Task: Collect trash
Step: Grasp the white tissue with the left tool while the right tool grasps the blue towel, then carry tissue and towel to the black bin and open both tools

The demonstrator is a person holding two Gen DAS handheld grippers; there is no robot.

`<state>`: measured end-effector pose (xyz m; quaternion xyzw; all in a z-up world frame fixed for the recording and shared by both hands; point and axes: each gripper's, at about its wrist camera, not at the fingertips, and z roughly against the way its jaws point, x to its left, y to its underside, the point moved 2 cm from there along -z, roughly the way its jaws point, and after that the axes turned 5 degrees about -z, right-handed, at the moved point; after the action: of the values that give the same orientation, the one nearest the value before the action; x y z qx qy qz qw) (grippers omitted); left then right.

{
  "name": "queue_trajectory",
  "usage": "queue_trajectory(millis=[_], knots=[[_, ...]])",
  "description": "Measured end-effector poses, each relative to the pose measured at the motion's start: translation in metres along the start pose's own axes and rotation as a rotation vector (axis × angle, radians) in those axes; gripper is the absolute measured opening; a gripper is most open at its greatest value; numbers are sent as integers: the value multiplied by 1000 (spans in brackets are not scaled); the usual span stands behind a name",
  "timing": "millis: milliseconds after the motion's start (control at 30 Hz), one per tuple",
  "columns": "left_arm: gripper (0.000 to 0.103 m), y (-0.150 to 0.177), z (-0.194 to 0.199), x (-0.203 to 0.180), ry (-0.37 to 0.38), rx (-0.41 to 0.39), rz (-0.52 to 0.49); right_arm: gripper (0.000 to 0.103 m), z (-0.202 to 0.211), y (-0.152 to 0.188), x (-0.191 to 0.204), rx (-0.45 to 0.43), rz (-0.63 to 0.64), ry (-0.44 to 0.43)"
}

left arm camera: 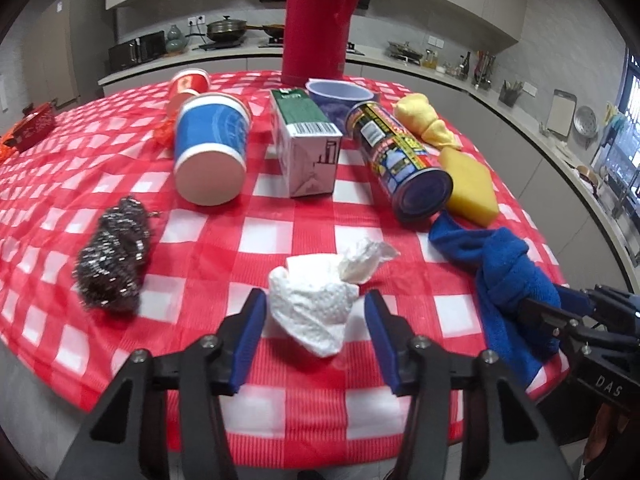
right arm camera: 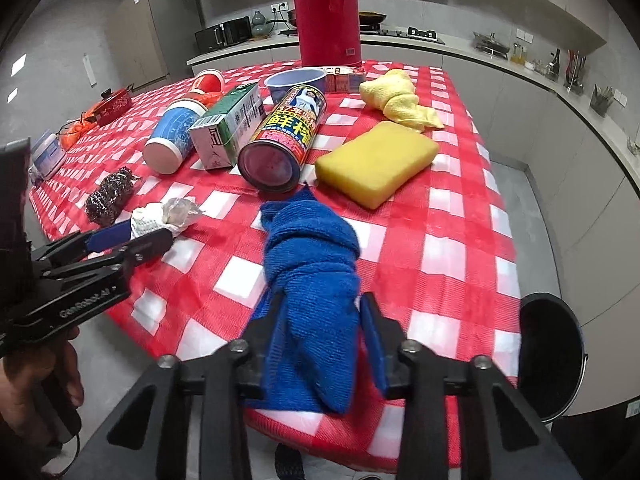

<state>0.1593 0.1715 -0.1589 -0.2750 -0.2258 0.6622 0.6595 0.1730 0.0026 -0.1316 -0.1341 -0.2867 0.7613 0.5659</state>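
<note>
Left gripper (left arm camera: 315, 312): jaws spread wide, one blue pad on each side of the crumpled white paper towel (left arm camera: 316, 308). Neither pad is seen pressing the paper. The paper towel lies on the red-and-white checked tablecloth (left arm camera: 224, 248) near the table's near edge.

Right gripper (right arm camera: 320, 320): jaws spread to the width of the knotted blue cloth (right arm camera: 312, 264), which lies between the pads at the near edge. Whether the pads touch the cloth cannot be told. A black bin (right arm camera: 554, 356) stands on the floor to the right of the table, below its near right corner.

Near left: a steel wool scourer (left arm camera: 112, 256), well apart from the paper towel.

Middle row, left to right, all lying on their sides:
- blue-and-white paper cup (left arm camera: 212, 148), base toward the cameras;
- green-and-white carton (left arm camera: 308, 144);
- printed metal can (left arm camera: 400, 160), base toward the cameras, its near end close to the blue cloth;
- yellow sponge (right arm camera: 376, 162), just right of the can.

Far row: a red paper cup (left arm camera: 188, 88) on its side behind the blue one, a purple bowl (left arm camera: 340, 94) behind the carton and can, and a bunched yellow cloth (right arm camera: 396, 100) beyond the sponge. A tall red thermos (left arm camera: 320, 20) stands upright at the far edge.
</note>
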Motion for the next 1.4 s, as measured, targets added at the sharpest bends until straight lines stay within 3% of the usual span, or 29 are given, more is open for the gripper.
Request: queue_trajectory(millis=[233, 667, 1033, 1400], knots=[[41, -1, 2, 4, 49, -31, -7, 18, -1, -1, 2, -18, -23, 6], [40, -15, 46, -25, 102, -98, -42, 18, 59, -5, -23, -99, -82, 65], [40, -36, 62, -97, 179, -134, -126, 18, 123, 5, -104, -187, -200, 166], [40, -48, 57, -199, 234, -123, -205, 18, 162, 28, -205, -220, -281, 201]])
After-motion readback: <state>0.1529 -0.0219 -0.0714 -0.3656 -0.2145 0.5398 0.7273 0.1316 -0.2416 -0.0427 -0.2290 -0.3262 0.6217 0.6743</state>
